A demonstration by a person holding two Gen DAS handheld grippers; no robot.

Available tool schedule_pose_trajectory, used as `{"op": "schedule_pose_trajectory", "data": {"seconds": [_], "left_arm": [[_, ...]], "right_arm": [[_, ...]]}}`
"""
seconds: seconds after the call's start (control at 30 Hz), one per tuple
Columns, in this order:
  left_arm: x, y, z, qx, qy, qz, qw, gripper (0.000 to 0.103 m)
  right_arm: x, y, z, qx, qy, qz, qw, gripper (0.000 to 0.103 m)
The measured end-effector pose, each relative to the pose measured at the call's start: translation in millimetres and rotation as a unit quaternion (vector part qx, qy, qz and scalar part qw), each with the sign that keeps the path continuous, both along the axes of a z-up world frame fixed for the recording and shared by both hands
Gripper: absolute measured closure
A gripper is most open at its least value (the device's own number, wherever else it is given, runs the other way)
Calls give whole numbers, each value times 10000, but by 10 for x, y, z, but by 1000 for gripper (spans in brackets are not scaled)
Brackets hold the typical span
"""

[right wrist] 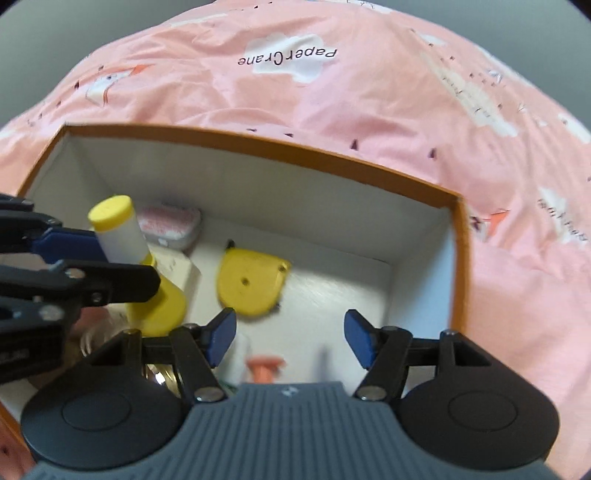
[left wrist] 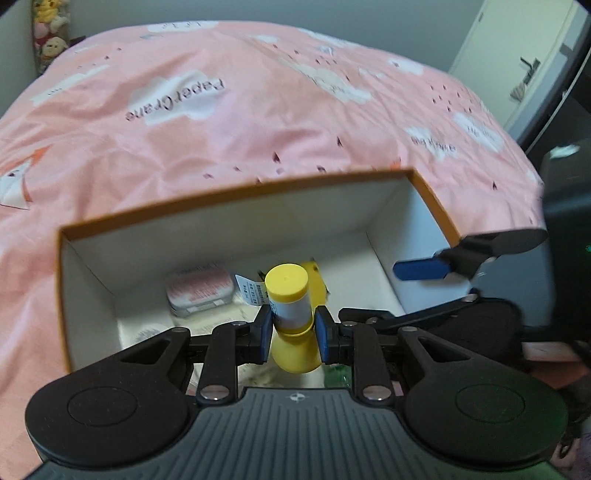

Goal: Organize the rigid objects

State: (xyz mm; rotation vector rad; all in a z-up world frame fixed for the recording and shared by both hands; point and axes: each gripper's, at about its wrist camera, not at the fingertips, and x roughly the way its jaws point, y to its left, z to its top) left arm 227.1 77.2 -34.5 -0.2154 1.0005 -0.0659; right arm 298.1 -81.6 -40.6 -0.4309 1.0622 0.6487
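My left gripper (left wrist: 291, 328) is shut on a yellow-capped bottle (left wrist: 290, 295) with a white label and yellow base, held over the open orange-rimmed box (left wrist: 236, 192). In the right wrist view the bottle (right wrist: 122, 232) is tilted at the box's left, clamped by the left gripper's blue pads (right wrist: 70, 243). My right gripper (right wrist: 290, 339) is open and empty above the box (right wrist: 332, 155) floor. A yellow tape measure (right wrist: 251, 280) and a pink-and-white tin (right wrist: 170, 225) lie inside the box. The tin (left wrist: 199, 291) also shows in the left wrist view.
The box sits on a bed with a pink printed cover (right wrist: 369, 85). A small salmon-pink piece (right wrist: 264, 369) lies on the box floor near my right gripper. A white door (left wrist: 517, 55) stands at the right and stuffed toys (left wrist: 48, 33) at the far left.
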Motion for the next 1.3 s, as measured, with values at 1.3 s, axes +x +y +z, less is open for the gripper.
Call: {"op": "schedule_pose_trajectory", "data": {"seconds": [1.3], "left_arm": [[-390,-93,188,-177,-141,-288,9993,39]], "right_arm": [[-591,-392,195,-9,-77,631,9980,31]]}}
